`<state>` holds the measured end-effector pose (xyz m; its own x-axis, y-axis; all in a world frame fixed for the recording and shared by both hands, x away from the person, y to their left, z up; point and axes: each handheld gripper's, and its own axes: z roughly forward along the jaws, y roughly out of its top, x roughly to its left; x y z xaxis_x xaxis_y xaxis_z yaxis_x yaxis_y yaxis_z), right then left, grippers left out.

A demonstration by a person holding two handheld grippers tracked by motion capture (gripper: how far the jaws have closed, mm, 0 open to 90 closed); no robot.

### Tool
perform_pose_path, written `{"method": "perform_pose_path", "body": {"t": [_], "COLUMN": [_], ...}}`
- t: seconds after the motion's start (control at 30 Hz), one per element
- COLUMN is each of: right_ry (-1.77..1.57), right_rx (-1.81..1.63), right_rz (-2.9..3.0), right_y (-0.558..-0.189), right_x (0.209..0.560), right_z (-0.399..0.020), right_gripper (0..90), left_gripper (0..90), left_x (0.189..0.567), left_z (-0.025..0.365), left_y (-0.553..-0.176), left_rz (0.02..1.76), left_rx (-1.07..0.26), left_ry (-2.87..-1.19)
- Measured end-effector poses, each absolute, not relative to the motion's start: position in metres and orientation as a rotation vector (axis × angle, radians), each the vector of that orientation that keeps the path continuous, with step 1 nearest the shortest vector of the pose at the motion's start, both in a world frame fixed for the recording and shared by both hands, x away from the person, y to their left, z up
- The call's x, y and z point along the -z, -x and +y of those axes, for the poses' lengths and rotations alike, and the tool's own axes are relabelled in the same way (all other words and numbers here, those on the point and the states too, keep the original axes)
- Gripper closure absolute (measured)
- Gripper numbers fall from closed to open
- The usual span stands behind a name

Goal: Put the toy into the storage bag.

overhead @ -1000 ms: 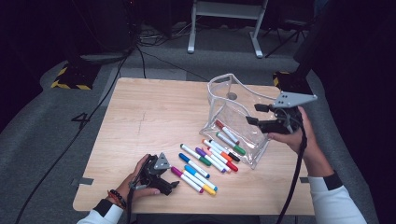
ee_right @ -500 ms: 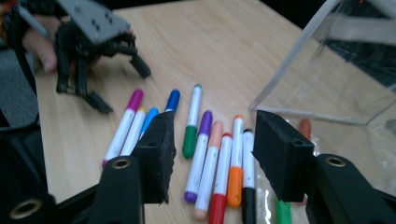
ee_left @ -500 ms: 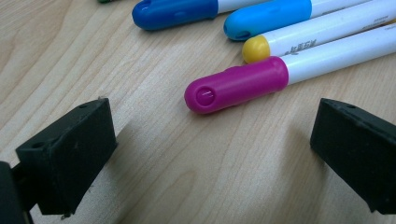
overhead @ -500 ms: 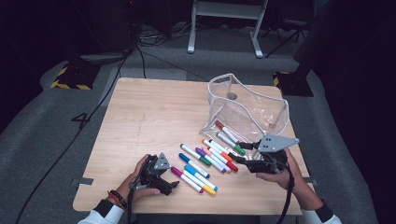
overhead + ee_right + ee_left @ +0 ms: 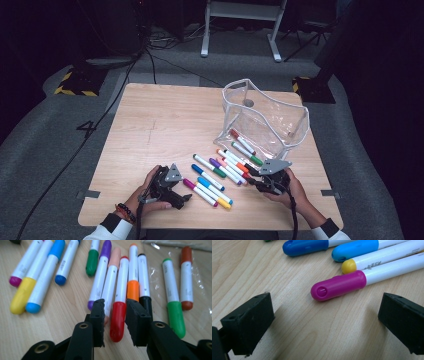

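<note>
The red marker (image 5: pixel 118 320) lies on the wooden table (image 5: pixel 150 130), in the row of markers near the front edge, toward the right front corner. In the right gripper view its red cap sits between the two black jaws of the right gripper (image 5: pixel 114 315). The jaws have just been closing, and now they stand narrow on both sides of the cap, but a thin gap shows on each side, so they do not press on it yet. Beside the red marker lie a peach marker (image 5: pixel 111 282) on one side and an orange marker (image 5: pixel 133 277) and a black marker (image 5: pixel 144 282) on the other, all close together and parallel. A green marker (image 5: pixel 173 302) and a brown marker (image 5: pixel 186 277) lie a little apart from them, on the clear plastic of the transparent pouch (image 5: pixel 280 120), which stands open near the right edge of the table. In the high view the right gripper (image 5: pixel 257 181) is low over the end of the row, held by the right hand (image 5: pixel 292 192). The left gripper (image 5: pixel 184 200) rests near the front edge, toward the left front corner, in the left hand (image 5: pixel 150 192). Its jaws are wide apart with nothing between them, and the magenta marker (image 5: pixel 342 285) lies just ahead of them, next to a yellow marker (image 5: pixel 352 265).
</note>
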<state>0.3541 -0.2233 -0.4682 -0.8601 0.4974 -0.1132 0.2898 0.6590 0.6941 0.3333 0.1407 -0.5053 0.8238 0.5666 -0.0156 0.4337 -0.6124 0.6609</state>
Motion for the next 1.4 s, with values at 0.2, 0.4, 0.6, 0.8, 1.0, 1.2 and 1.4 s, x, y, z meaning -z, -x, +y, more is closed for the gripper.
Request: {"method": "perform_pose_path", "body": {"t": [0.2,0.4,0.6,0.8,1.0,1.2,1.4], "right_ry": [-0.684,-0.701,-0.718,-0.747,-0.755,-0.721,-0.672], "right_rx": [-0.999,-0.970,-1.013,-1.045,-1.074,-1.057,-0.996], "right_rz": [2.618,2.618,2.645,2.633,2.607,2.602,2.612], "right_y": [-0.362,-0.365,-0.362,-0.363,-0.362,-0.362,-0.360], "right_x": [0.481,0.486,0.490,0.492,0.494,0.494,0.490], "right_z": [-0.225,-0.223,-0.220,-0.217,-0.215,-0.213,-0.211], "right_gripper": [68.9,70.8,68.7,64.5,70.9,75.0,75.1], "left_gripper": [0.4,0.4,0.4,0.4,0.4,0.4,0.4], "left_x": [0.505,0.505,0.505,0.505,0.505,0.505,0.505], "left_z": [0.140,0.140,0.139,0.139,0.139,0.139,0.139], "left_y": [-0.334,-0.334,-0.334,-0.334,-0.334,-0.334,-0.334], "left_rz": [0.724,0.723,0.720,0.720,0.721,0.720,0.720], "left_rx": [-0.252,-0.253,-0.250,-0.250,-0.251,-0.251,-0.251], "left_ry": [-2.324,-2.324,-2.323,-2.323,-2.324,-2.325,-2.325]}}
